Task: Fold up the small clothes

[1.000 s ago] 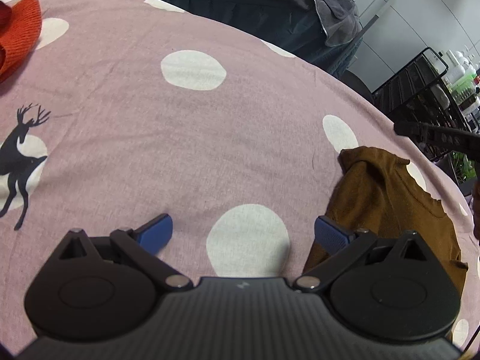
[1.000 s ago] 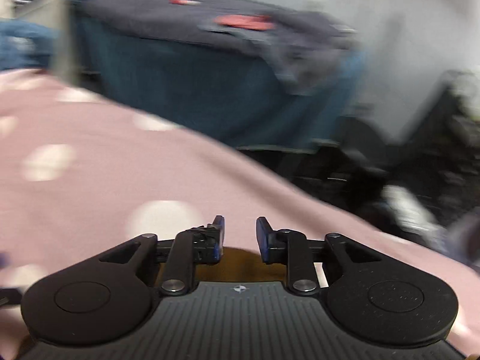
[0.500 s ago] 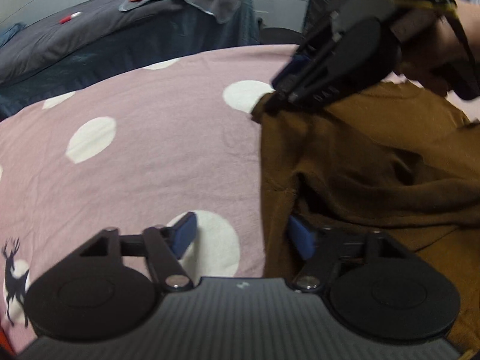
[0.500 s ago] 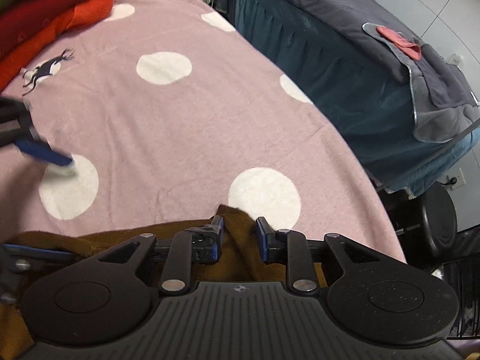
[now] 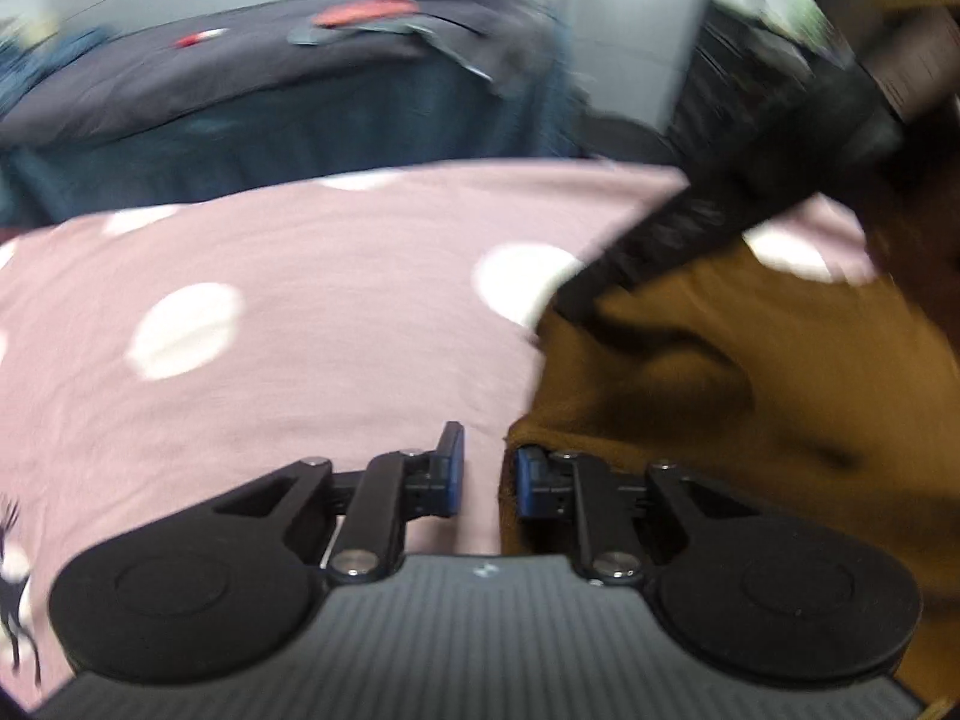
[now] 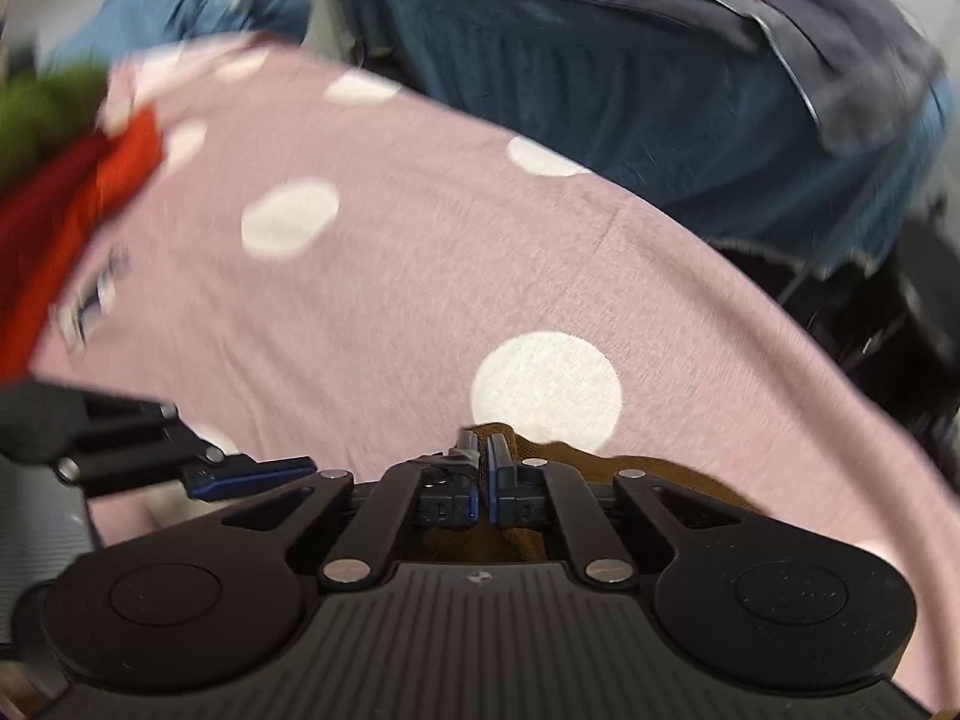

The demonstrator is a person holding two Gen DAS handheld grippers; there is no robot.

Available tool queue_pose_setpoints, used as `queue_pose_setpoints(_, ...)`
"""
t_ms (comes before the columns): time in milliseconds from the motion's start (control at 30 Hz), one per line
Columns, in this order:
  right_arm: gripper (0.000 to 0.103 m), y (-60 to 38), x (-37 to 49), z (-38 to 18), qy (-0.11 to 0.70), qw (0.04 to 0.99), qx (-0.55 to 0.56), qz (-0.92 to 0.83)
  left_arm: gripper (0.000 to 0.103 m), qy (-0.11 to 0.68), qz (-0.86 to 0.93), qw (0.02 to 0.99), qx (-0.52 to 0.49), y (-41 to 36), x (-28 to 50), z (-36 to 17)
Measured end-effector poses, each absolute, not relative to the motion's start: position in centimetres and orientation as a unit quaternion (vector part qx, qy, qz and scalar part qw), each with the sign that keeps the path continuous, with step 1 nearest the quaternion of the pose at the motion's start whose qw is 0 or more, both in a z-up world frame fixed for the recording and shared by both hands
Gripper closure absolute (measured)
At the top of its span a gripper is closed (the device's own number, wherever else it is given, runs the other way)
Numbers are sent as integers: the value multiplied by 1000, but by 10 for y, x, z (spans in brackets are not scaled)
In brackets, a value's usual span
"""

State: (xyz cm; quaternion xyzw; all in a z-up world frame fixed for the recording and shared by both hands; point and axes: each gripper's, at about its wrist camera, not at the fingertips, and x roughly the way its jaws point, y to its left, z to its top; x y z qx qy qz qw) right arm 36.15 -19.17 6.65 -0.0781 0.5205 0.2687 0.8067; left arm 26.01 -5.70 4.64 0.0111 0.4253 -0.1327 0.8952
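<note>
Between the closing left claw (image 5: 487, 474) pads lies the brown top's (image 5: 750, 396) edge.

I've got a pink sheet with white dots (image 6: 420, 300) in view — behind it a dark blue bed (image 6: 600, 78) with a grey cover (image 5: 210, 72).

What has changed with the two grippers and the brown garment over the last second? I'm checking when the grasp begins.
The left gripper moved from the bare pink spotted sheet to the brown garment's edge; its jaws are closing with that edge between them. The right gripper came down and shut on the garment's corner. The garment remains on the sheet.
</note>
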Motion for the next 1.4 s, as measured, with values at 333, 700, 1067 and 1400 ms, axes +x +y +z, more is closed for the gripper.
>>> queue_pose_setpoints(333, 94, -214, 369, 47, 516, 821, 171, 176, 80, 475, -66, 869, -119, 10, 257, 25)
queue_pose_setpoints(700, 34, -216, 308, 84, 465, 847, 38, 256, 32, 482, -47, 865, -129, 26, 259, 30)
queue_pose_setpoints(1067, 49, -147, 311, 77, 452, 826, -93, 325, 5, 510, -47, 852, -111, 44, 251, 33)
queue_pose_setpoints(1400, 99, -120, 339, 50, 510, 796, -150, 288, 4, 521, -57, 849, -70, 33, 254, 30)
